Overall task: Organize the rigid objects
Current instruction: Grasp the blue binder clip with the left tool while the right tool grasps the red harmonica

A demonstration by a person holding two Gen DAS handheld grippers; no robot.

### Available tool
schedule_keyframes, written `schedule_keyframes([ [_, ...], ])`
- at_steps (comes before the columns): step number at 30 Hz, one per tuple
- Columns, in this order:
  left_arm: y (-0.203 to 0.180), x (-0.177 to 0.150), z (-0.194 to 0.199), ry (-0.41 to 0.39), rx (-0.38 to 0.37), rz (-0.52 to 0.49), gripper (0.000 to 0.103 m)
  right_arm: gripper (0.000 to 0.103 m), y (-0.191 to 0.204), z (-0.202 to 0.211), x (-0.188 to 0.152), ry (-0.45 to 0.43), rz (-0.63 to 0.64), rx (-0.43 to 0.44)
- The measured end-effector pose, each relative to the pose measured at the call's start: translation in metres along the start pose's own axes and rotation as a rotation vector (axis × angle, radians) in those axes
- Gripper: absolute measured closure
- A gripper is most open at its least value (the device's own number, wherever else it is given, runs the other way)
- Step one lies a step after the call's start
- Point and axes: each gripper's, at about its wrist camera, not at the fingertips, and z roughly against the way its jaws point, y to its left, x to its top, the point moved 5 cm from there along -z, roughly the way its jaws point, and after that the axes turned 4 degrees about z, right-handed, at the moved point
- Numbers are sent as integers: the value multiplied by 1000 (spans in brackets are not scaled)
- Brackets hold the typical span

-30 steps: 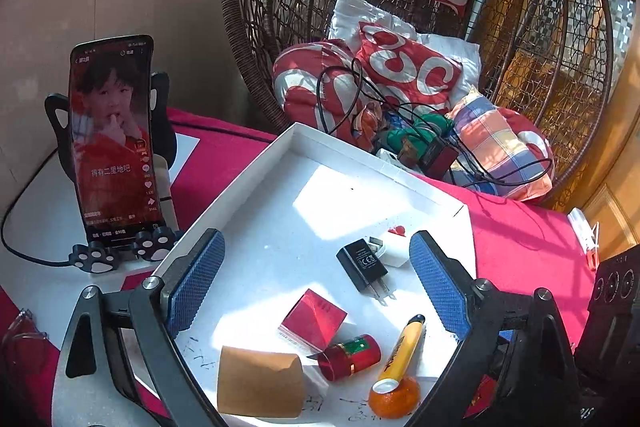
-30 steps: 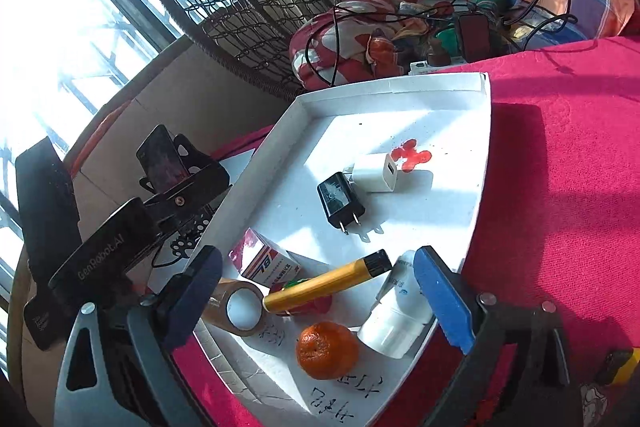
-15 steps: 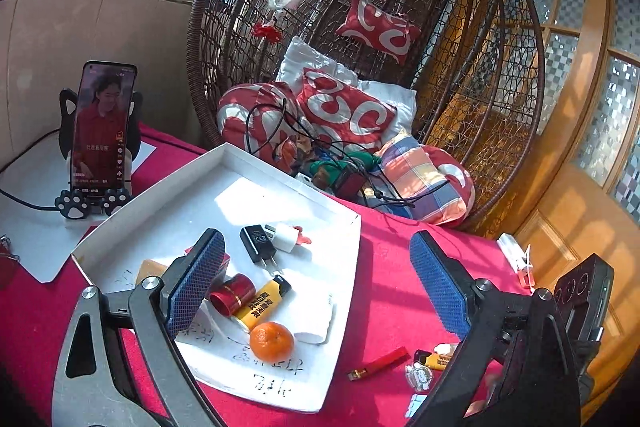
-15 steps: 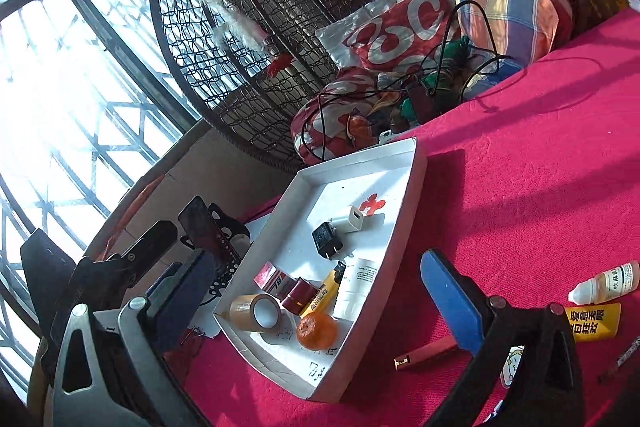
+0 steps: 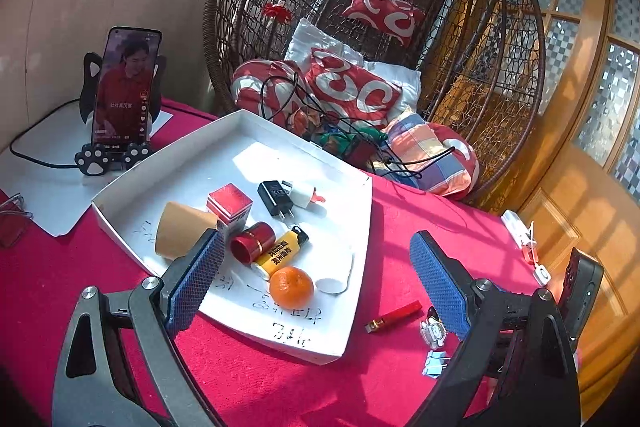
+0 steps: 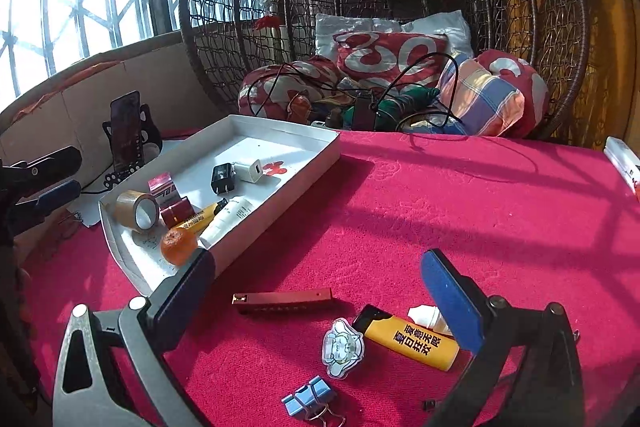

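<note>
A white tray (image 5: 356, 311) on the red cloth holds a tape roll (image 5: 180, 229), a red box (image 5: 229, 206), a red cylinder (image 5: 252, 242), a yellow lighter (image 5: 282, 251), an orange (image 5: 291, 287), a white bottle (image 5: 338, 273) and two chargers (image 5: 276, 197). My left gripper (image 5: 316, 277) is open and empty above the tray's near corner. My right gripper (image 6: 320, 301) is open and empty over loose items on the cloth: a red bar (image 6: 283, 301), a cartoon badge (image 6: 342, 347), a yellow lighter (image 6: 408, 341), a small white bottle (image 6: 426, 317) and blue binder clips (image 6: 306, 401). The tray (image 6: 276, 215) lies to its left.
A phone on a paw stand (image 5: 126, 95) stands left of the tray on white paper. A wicker hanging chair (image 6: 400, 27) with cushions and cables is behind the table. A black device (image 5: 580, 291) and a white object (image 5: 520, 231) lie at the right edge.
Both grippers have pulled back from the tray. The right gripper has swung right over the loose items on the cloth. A white bottle now lies in the tray.
</note>
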Motion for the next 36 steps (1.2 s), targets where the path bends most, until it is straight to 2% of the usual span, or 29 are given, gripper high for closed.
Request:
schedule_keyframes([
  [2, -1, -3, -2, 14, -5, -5, 9, 0, 15, -10, -5, 33, 87, 11],
  [5, -1, -4, -2, 20, -9, -4, 9, 0, 34, -33, -16, 114, 291, -27],
  [7, 0, -4, 0, 16, -10, -4, 9, 0, 42, -39, -24, 147, 404, 3],
  [12, 6, -3, -2, 18, -15, 24, 9, 0, 38, -50, -23, 185, 524, 72],
  [15, 7, -5, -4, 28, -21, 26, 9, 7, 40, -66, -26, 254, 569, 114],
  [18, 8, -5, -4, 30, -17, 24, 9, 37, 40, -72, -23, 306, 509, 238],
  [20, 9, -5, -4, 29, -12, 25, 9, 75, 46, -69, -25, 315, 532, 245],
  [22, 9, -5, -4, 28, -9, 23, 9, 93, 54, -64, -28, 319, 547, 256],
  [25, 0, -9, -5, 47, -32, -14, 9, 93, 56, -47, -26, 253, 514, 239],
  [29, -29, -27, -12, 110, -120, -110, 9, 93, 21, -10, -4, 107, 288, 193],
  [33, -67, -67, -31, 257, -216, -214, 9, 93, -30, 37, -1, -20, 67, 138],
  [36, -95, -106, -50, 367, -213, -318, 9, 93, -59, 70, -11, -103, -63, 106],
])
